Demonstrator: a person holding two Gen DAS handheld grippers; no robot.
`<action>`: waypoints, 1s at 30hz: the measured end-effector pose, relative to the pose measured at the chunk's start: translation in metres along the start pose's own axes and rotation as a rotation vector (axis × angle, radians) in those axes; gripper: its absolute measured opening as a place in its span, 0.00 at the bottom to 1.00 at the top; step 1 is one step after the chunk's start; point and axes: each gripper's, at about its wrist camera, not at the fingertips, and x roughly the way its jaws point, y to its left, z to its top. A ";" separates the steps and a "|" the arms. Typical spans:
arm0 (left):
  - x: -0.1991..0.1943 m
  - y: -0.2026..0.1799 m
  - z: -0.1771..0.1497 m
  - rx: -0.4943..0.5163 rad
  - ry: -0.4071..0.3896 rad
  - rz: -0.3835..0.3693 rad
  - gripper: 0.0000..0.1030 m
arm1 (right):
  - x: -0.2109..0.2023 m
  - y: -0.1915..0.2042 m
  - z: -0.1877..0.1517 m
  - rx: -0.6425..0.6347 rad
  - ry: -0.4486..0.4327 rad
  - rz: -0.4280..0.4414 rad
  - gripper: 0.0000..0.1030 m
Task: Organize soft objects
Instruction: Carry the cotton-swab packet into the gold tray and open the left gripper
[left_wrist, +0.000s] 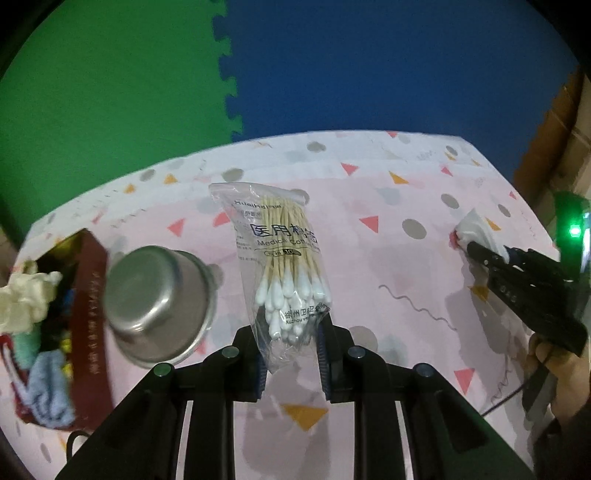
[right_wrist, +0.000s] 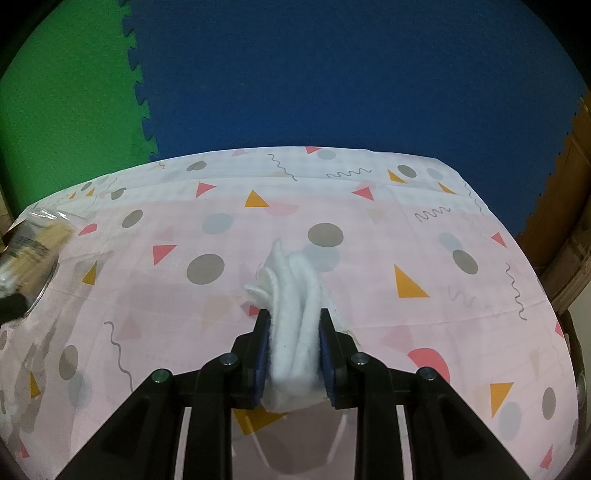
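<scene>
**Left wrist view: swab bag gripped, box off to the left**

Left wrist view first. The left tongs are clenched on the lower end of a bag of cotton swabs, a clear plastic pouch with blue print, wooden sticks and white tips bunched at the near end. Its long axis runs straight away from the tongs, and the bag appears lifted off the bench. The relation that matters: the dark red box lies to the left of the tongs, beyond a steel cup that sits between bag and box. The box already holds soft things, a cream piece and a blue cloth among them. I judge the bag must travel left and clear the cup to get there; the left hand is by far the nearer to the box. At the right edge the right tongs pinch something white low against the bench, well apart from the box, with a person's hand on the handle.

Right wrist view. The right tongs are clenched on a stack of white pads, thick, fluffy layers folded together, their edges fanning out past the fingertips and pointing forward along the tongs. The stack seems to rest on or just above the bench; I cannot tell which. The swab bag shows blurred at the far left edge.
</scene>
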 end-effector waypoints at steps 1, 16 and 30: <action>-0.007 0.002 -0.001 -0.001 -0.002 0.007 0.19 | 0.000 0.000 0.000 0.001 0.000 0.000 0.25; -0.079 0.068 -0.023 -0.071 -0.045 0.059 0.19 | 0.000 0.002 -0.001 0.001 -0.001 0.001 0.25; -0.109 0.162 -0.057 -0.216 -0.040 0.174 0.19 | 0.000 0.001 -0.001 0.001 0.000 -0.001 0.25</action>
